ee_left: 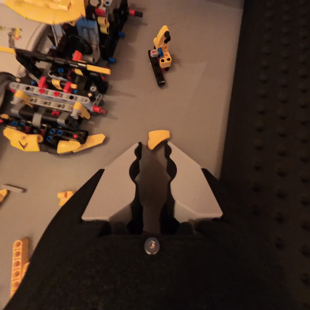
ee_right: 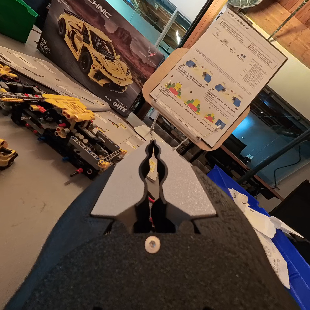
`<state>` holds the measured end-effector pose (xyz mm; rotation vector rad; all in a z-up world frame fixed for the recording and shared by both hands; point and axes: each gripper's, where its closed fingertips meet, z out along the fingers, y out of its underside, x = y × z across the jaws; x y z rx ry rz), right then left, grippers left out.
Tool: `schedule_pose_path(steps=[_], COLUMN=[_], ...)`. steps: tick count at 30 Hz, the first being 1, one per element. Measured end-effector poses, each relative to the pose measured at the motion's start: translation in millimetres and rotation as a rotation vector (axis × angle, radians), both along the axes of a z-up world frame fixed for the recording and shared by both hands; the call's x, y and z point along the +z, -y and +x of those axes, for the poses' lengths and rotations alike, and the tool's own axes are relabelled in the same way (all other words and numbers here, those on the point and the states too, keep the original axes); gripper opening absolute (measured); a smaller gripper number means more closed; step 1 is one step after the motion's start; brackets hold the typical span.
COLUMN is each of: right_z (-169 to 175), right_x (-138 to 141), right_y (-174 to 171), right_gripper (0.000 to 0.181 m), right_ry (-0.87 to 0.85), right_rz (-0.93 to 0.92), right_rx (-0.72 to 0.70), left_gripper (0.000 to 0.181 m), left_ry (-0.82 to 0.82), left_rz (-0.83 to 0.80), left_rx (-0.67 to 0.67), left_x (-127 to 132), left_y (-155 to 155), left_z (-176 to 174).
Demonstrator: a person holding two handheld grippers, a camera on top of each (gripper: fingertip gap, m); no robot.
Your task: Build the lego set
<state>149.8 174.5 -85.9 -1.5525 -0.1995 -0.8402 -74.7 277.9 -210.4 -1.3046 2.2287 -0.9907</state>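
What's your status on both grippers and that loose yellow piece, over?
Left gripper open, tips flanking the yellow curved piece on the table, not gripped. Right gripper shut, empty, raised beside the car model. Nothing in the way.

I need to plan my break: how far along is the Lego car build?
Partly done: the black-and-yellow car chassis stands assembled but open-framed, unlike the car pictured on the box. In hand: nothing yet; the open left gripper is at a loose curved yellow panel. Left: that panel, the small yellow-and-black subassembly, scattered pieces.
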Motion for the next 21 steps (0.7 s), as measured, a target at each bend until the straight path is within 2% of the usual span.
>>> schedule_pose_path(steps=[2,10,12,16,21], right_z=[-0.8,-1.8,-1.9,-2.8,-2.7], right_x=[-0.5,-3.8,-4.8,-7.0,-6.6], right_y=[-0.9,-3.1,-3.7,-5.3,-5.2], right_gripper=[0.000,0.000,0.000,0.000,0.000], right_ry=[0.004,0.018,0.019,0.020,0.013], right_rz=[-0.004,-0.024,-0.029,-0.041,-0.037], right_rx=[0.003,0.003,0.003,0.009,0.012], left_gripper=[0.011,0.005,0.005,0.004,0.004], left_ry=[0.032,0.161,0.212,0.294,0.278], left_rz=[0.038,0.115,0.208,0.505,0.628], left_rx=[-0.028,0.008,0.008,-0.063,-0.142], left_x=[0.1,18.4,23.7,24.5,14.7], left_y=[2.4,7.2,4.7,1.8,8.2], left_z=[1.4,20.7,25.9,31.2,29.6])
